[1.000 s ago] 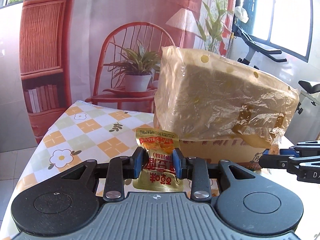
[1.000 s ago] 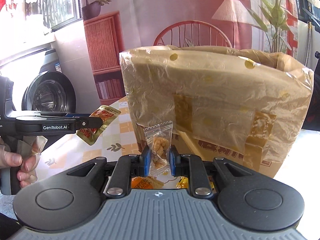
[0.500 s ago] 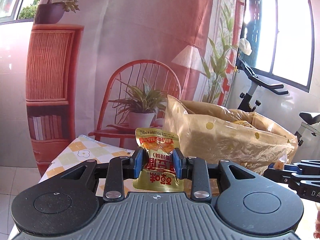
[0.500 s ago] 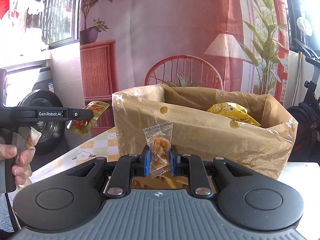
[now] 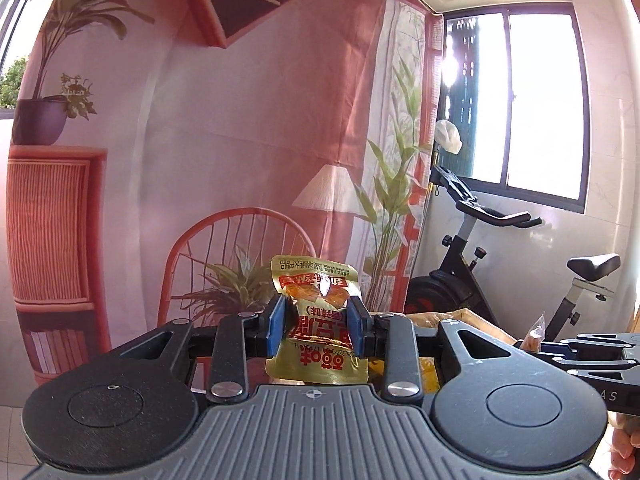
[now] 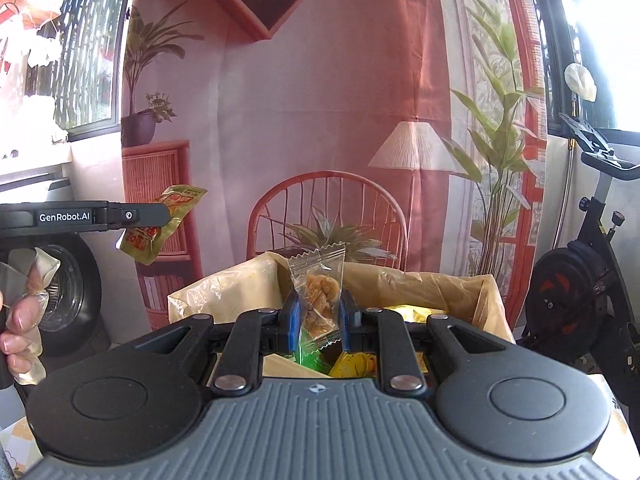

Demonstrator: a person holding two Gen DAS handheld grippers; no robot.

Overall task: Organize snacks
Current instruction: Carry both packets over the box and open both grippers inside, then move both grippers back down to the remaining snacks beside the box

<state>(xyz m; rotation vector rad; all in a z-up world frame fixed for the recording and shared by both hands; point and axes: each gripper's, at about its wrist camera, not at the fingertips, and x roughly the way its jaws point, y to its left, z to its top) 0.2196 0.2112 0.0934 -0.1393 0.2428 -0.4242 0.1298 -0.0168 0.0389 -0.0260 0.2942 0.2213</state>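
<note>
My left gripper (image 5: 316, 330) is shut on a gold snack packet (image 5: 316, 356) with red print, held high in the air. In the right wrist view that same gold packet (image 6: 160, 226) hangs at the left, clamped by the left gripper (image 6: 160, 216). My right gripper (image 6: 319, 326) is shut on a small clear packet (image 6: 319, 292) of brown fried snack, just above the box lined with a yellowish plastic bag (image 6: 452, 284). Several snack packs (image 6: 356, 364) lie inside the box. In the left wrist view, the right gripper (image 5: 534, 342) and its clear packet (image 5: 534, 332) show at the right edge.
A printed backdrop (image 5: 240, 140) with a red chair and plants hangs behind. An exercise bike (image 5: 480, 248) stands at the right by the window. A washing machine (image 6: 68, 292) is at the left. A hand (image 6: 20, 332) holds the left gripper's handle. The checked tablecloth (image 6: 16, 444) shows low left.
Both grippers have risen, each keeping its packet. The box has dropped low in both views, and its open top with snacks inside now shows under the right gripper.
</note>
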